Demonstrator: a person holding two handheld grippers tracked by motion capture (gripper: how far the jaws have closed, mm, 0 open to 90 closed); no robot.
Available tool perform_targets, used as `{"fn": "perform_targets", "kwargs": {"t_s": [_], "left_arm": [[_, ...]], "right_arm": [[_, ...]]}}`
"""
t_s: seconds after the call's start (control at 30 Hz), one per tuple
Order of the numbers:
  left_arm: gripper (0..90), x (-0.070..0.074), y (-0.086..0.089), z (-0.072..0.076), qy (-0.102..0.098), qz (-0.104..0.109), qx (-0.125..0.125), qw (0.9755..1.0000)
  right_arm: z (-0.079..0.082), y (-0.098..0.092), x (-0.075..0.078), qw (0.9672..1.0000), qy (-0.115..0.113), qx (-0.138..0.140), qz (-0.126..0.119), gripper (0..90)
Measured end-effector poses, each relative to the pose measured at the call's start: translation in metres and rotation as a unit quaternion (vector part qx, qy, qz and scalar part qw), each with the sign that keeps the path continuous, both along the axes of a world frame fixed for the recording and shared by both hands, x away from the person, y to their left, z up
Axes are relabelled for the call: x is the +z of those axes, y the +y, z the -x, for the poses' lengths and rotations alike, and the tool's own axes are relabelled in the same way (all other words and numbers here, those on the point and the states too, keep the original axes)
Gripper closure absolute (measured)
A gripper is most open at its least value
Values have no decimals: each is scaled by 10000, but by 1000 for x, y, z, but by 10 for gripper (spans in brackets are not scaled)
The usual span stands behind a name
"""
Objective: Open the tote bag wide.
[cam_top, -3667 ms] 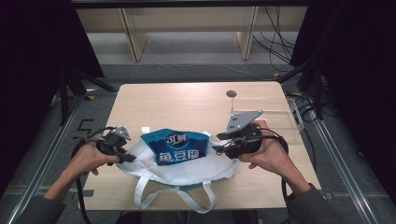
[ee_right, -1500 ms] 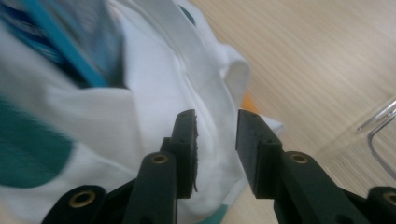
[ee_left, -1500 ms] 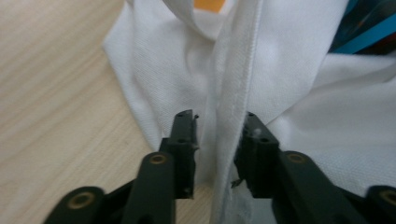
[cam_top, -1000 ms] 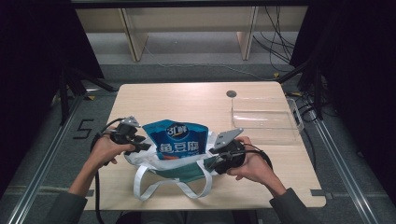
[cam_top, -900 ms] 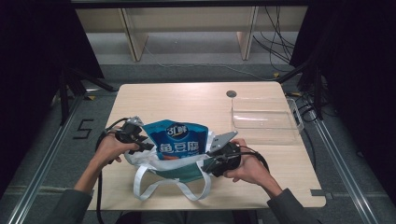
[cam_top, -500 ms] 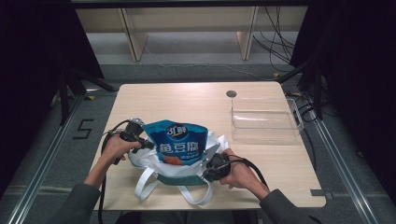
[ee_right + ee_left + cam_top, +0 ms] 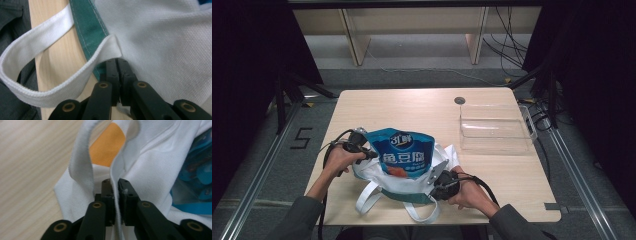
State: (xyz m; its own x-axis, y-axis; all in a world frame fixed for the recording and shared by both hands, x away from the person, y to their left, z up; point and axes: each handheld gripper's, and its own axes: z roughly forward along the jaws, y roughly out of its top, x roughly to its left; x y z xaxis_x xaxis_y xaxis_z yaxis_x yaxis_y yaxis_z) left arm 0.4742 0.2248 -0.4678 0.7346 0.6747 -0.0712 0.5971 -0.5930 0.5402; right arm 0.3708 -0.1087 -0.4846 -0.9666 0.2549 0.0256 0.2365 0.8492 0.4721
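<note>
Dark room, pale wooden bench (image 7: 422, 102). White cloth bag (image 7: 377, 172) lies near the front edge, a blue snack packet (image 7: 399, 152) half inside its mouth. Left gripper (image 7: 115, 185): jaws just closed, pinching the bag's rim. Right gripper (image 7: 117, 65): jaws also just closed, pinching cloth where a handle (image 7: 50, 72) joins. Risks: thin cloth slipping from either pinch if pulled unevenly; the packet sliding out if the mouth tips; a loose handle catching.

Lab rig: lone table (image 7: 422, 107), black curtains (image 7: 252, 50) (loose floor cables (image 7: 507, 45)).
</note>
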Motion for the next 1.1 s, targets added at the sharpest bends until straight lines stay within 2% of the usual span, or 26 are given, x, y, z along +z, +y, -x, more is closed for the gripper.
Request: {"fn": "perform_targets", "kwargs": {"t_s": [0.03,0.07,0.1,0.17,0.23,0.33,0.37,0.4,0.43,0.47,0.5,0.53,0.57,0.6,0.63,0.67,0.7,0.73,0.83,0.87,0.9,0.93,0.97,1.0,1.07,1.1], "left_arm": [[731,6,0,3,-119,116,153,9997],[670,12,0,6,-277,303,291,9987],[646,19,2,10,-344,444,309,9979],[634,34,5,19,-487,546,239,9970],[667,42,5,32,-494,765,111,9958],[751,46,5,51,-528,702,-192,9960],[772,45,4,58,-520,781,-193,9954],[805,44,4,63,-422,911,-268,9946],[817,42,3,72,-417,1030,-222,9936],[826,42,3,76,-444,938,-259,9943],[832,41,2,82,-421,962,-317,9940],[838,41,2,86,-441,1007,-371,9932],[843,39,0,91,-392,1108,-349,9925],[847,38,-1,93,-404,1084,-458,9922],[851,34,-5,96,-404,1056,-437,9926],[856,30,-9,98,-326,1033,-424,9932],[857,24,-12,98,-280,964,-511,9936],[860,18,-14,99,-219,851,-533,9947],[867,-2,-20,100,-3,698,-508,9963],[871,-6,-19,98,36,371,-640,9973],[874,-12,-21,99,33,319,-623,9975],[880,-17,-21,99,92,125,-655,9977],[887,-24,-21,99,117,77,-693,9975],[891,-27,-22,99,190,53,-674,9975],[892,-28,-20,96,202,-18,-770,9968],[892,-28,-21,96,175,10,-680,9975]], "right_arm": [[0,-1,4,10000,0,-5,-84,804],[-1,-3,10,9996,-14,-42,-286,783],[-2,-6,17,9987,-17,-121,-500,774],[-3,-13,35,9959,-151,-280,-844,731],[-3,-22,51,9918,-295,-455,-1156,726],[-6,-34,64,9869,-659,-883,-1182,732],[-8,-38,66,9856,-701,-1009,-1158,734],[-10,-42,66,9842,-703,-1144,-1154,738],[-13,-45,64,9834,-734,-1218,-1130,738],[-16,-47,62,9829,-762,-1283,-1080,741],[-17,-48,61,9823,-743,-1360,-1056,750],[-20,-48,59,9836,-770,-1277,-1017,763],[-21,-47,57,9832,-742,-1288,-1056,778],[-22,-45,56,9847,-665,-1295,-956,795],[-24,-42,53,9842,-728,-1256,-1018,813],[-24,-38,51,9846,-636,-1286,-995,827],[-26,-34,49,9857,-623,-1228,-969,838],[-26,-30,47,9869,-498,-1226,-918,850],[-32,-19,34,9896,-406,-1177,-725,876],[-34,-16,30,9899,-356,-1165,-723,888],[-36,-15,26,9903,-321,-1171,-680,900],[-40,-14,22,9917,-341,-1087,-604,900],[-42,-13,20,9909,-364,-1187,-520,900],[-44,-11,16,9901,-253,-1264,-547,900],[-48,-9,12,9901,-211,-1294,-493,900],[-47,-7,11,9891,12,-1440,-317,900]]}}
